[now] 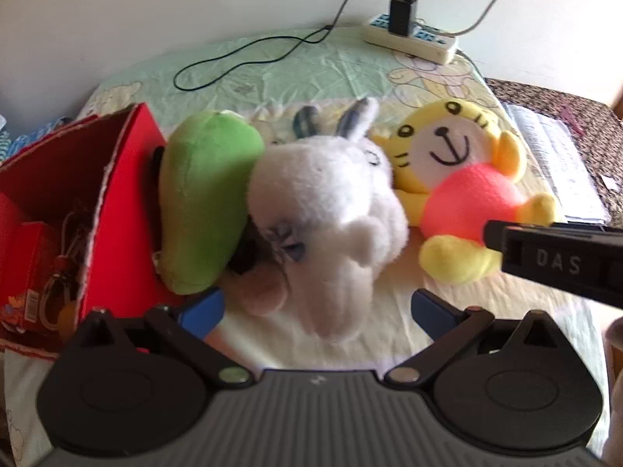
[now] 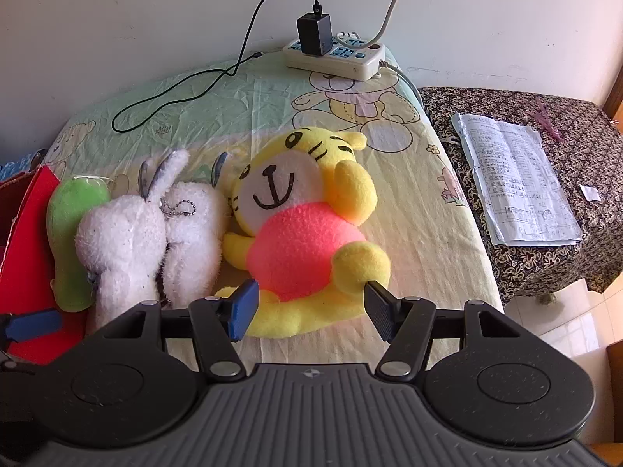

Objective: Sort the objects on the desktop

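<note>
jaws of the left gripper (image 1: pixel 317 305) spread around the white plush (image 1: pixel 331 210).

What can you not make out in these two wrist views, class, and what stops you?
- Red box contents: left view, blurred and partly cut off by the box wall.
- Dark object under the white plush: left view, covered by it and the green plush.
- Printed sheet text: right view, too small.

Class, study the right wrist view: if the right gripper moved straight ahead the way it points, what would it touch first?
Most likely the yellow tiger plush: its tail and pink belly lie directly ahead of the open right gripper. Exact depth is hard to judge through the fisheye.
</note>
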Tool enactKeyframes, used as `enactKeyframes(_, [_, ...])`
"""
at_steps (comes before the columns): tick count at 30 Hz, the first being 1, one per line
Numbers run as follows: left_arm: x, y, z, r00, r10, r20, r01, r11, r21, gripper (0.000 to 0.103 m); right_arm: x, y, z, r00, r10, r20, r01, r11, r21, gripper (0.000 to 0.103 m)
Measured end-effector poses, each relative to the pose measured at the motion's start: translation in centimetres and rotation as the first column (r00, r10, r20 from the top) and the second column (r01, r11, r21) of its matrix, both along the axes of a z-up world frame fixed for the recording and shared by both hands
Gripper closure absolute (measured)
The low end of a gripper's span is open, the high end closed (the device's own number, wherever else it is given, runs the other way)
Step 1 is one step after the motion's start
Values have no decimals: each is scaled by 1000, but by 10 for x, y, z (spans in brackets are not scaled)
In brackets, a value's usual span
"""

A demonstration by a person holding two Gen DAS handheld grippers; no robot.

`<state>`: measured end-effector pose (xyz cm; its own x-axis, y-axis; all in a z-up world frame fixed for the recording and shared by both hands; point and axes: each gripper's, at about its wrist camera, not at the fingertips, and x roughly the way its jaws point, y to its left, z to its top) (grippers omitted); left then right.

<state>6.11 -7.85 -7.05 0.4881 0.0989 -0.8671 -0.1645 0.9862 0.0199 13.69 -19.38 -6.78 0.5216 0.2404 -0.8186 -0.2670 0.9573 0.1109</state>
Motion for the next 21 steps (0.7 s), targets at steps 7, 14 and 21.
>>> enactKeyframes(7, [-13,-18,8,984,-142,112,157,977,-142,6,25,-36,-2,1000,-16,-4,17,994,106,40])
enactKeyframes(14, [24,-50,14,946,-237,220,278,944,-178,1,64,-63,-4,999,30,-35,-20,965,260,38])
enactKeyframes(21, [58,-61,-18,953,-254,166,288,927,-240,1,97,-58,-26,983,159,-90,-119,931,344,37])
